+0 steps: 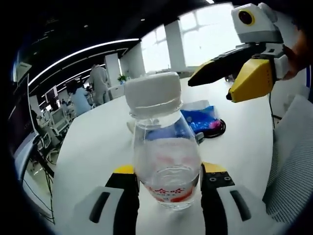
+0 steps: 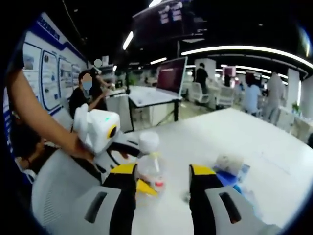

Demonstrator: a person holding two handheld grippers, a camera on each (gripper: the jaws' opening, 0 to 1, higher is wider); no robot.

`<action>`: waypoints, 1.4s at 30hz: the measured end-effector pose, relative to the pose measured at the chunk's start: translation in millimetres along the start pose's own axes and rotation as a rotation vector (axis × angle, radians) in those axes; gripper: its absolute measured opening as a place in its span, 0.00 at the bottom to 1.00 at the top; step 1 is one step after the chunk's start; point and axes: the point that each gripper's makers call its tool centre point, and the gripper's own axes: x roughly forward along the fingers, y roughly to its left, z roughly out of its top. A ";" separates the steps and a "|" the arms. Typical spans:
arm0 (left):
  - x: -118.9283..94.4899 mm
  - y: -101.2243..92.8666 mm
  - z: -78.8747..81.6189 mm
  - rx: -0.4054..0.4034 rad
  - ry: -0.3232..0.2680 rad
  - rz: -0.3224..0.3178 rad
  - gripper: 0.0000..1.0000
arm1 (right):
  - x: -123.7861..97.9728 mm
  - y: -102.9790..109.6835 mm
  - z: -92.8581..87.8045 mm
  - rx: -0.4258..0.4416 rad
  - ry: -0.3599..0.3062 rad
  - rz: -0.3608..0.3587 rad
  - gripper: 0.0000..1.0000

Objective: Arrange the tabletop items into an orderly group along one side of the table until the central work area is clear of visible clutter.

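A clear water bottle (image 1: 166, 161) with a white cap and a red label stands upright on the white table (image 1: 93, 142). My left gripper (image 1: 168, 188) is shut on its lower body, one jaw on each side. My right gripper (image 1: 210, 89) hangs above and to the right of the bottle, apart from it. In the right gripper view the bottle (image 2: 149, 166) sits ahead between the spread jaws of my right gripper (image 2: 161, 183), which is open and holds nothing. The left gripper (image 2: 139, 166) reaches in from the left and clamps the bottle, with a hand (image 2: 73, 142) on it.
A blue packet (image 1: 200, 117) and a black cable loop (image 1: 217, 129) lie behind the bottle. The blue packet (image 2: 234, 178) has a crumpled white item (image 2: 227, 161) on it. A grey chair back (image 1: 293, 161) stands at the table's edge. People and desks fill the room beyond.
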 end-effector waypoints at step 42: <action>7.4 1.5 3.0 -0.075 0.036 0.031 0.40 | -59.9 -24.5 -43.3 0.044 0.043 -0.135 0.59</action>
